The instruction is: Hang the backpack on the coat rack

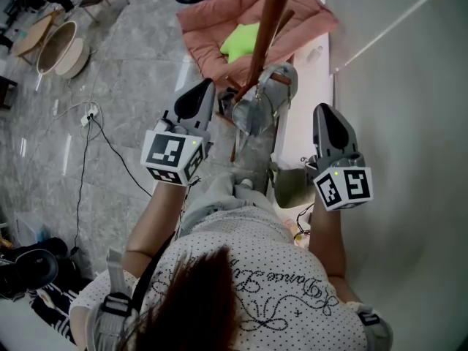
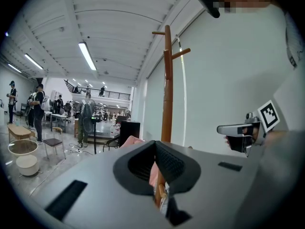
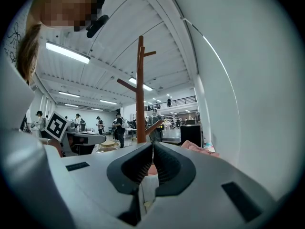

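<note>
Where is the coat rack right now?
In the head view, the coat rack stands ahead between the left gripper and right gripper, beside the white wall.

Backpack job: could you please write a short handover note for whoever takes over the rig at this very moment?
Left gripper: shut, empty, held level beside the rack.
Right gripper: shut, empty, held level on the other side.
Backpack: grey, up against the pole of the coat rack, ahead of and between the two grippers. Neither gripper touches it.
Done: the backpack is at the rack and no gripper holds it.
Left: from above I cannot tell whether its loop sits on a peg. Check that, and rehang it if it does not.
</note>
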A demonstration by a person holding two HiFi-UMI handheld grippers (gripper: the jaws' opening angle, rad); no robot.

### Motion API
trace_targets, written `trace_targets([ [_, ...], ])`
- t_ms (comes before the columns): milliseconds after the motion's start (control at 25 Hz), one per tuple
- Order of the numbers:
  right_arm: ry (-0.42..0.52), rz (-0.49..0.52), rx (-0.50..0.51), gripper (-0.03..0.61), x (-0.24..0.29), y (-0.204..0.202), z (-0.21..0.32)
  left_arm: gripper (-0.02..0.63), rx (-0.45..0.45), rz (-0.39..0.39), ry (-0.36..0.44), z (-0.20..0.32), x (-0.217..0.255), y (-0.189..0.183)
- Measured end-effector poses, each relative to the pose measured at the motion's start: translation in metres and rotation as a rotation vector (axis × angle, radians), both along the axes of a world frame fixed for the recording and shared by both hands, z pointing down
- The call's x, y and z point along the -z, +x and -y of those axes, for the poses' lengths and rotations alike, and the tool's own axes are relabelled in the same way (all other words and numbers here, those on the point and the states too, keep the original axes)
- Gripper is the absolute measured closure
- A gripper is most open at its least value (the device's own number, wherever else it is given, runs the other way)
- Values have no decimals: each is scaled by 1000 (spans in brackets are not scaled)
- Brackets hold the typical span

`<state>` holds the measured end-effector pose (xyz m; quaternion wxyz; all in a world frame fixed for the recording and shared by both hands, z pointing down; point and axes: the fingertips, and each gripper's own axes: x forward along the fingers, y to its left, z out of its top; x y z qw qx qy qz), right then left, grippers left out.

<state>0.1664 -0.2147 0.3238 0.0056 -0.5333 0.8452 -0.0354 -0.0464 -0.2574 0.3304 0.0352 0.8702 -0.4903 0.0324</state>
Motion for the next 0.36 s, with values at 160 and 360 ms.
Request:
trace_targets([
  [160,0,-2,-6,561,0,1,0,609,-1,0,1,0,-1,0],
  [360,-1,-2,-9,560,0,1,1,609,-2,-1,-3,2,-1,-1],
])
